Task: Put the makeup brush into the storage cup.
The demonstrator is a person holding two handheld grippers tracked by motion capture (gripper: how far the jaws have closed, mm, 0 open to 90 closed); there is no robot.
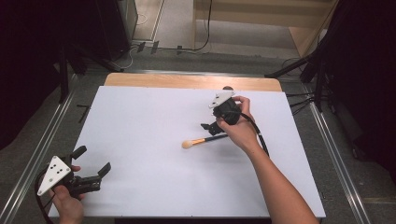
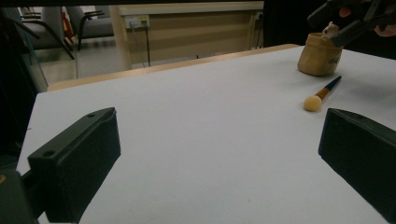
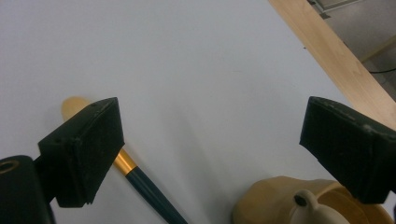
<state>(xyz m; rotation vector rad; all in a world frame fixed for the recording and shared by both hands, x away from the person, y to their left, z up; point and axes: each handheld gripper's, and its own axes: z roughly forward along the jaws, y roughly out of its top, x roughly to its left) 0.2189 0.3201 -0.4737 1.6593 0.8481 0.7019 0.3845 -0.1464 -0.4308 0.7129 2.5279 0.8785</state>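
A makeup brush [image 1: 201, 141] with a tan head, gold ferrule and dark teal handle lies on the white table top [image 1: 149, 140], right of centre. My right gripper [image 1: 211, 127] hovers over the handle end, jaws open and nothing between the pads. In the right gripper view [image 3: 210, 135] the brush [image 3: 140, 179] passes under the left jaw, and a tan pot [image 3: 266, 200] holding a pale object [image 3: 308, 205] sits low between the jaws. My left gripper [image 1: 93, 159] rests open at the near left corner. From the left gripper view [image 2: 219, 154], brush [image 2: 322, 95] and pot [image 2: 319, 58] stand far off.
A wooden strip [image 1: 187, 81] borders the table's far edge. Metal rails [image 1: 51, 126] run along both sides on the floor, with dark stands and cables beyond. In the left gripper view the right gripper [image 2: 348, 18] hangs just above the pot.
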